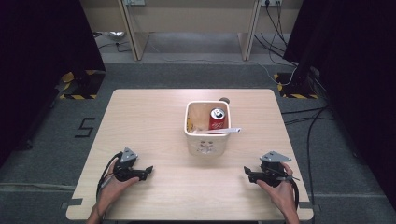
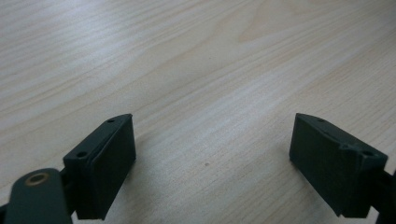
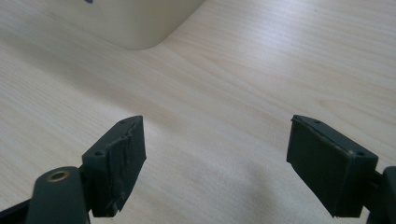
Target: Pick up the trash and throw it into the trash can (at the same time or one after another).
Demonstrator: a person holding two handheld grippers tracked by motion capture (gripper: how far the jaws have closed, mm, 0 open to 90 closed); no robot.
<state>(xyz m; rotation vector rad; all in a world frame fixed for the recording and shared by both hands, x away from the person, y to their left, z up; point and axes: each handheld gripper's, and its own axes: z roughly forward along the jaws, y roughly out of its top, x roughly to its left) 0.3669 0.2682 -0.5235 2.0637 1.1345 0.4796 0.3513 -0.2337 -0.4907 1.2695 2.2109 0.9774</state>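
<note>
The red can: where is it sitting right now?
In the high view the red can stands upright inside the white bin at the table's middle, toward the bin's back right corner, behind a white strip lying across the rim.

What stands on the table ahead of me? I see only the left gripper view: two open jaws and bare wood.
Observer: A cream bin stands at the table's middle, farther away than both grippers.
Operator: Is something inside it?
Observer: Yes, a red can stands upright in it, and a white strip lies across its near rim.
Operator: And the other gripper?
Observer: The right gripper is open, holds nothing, and rests near the table's front right; the bin's corner shows in its view.
</note>
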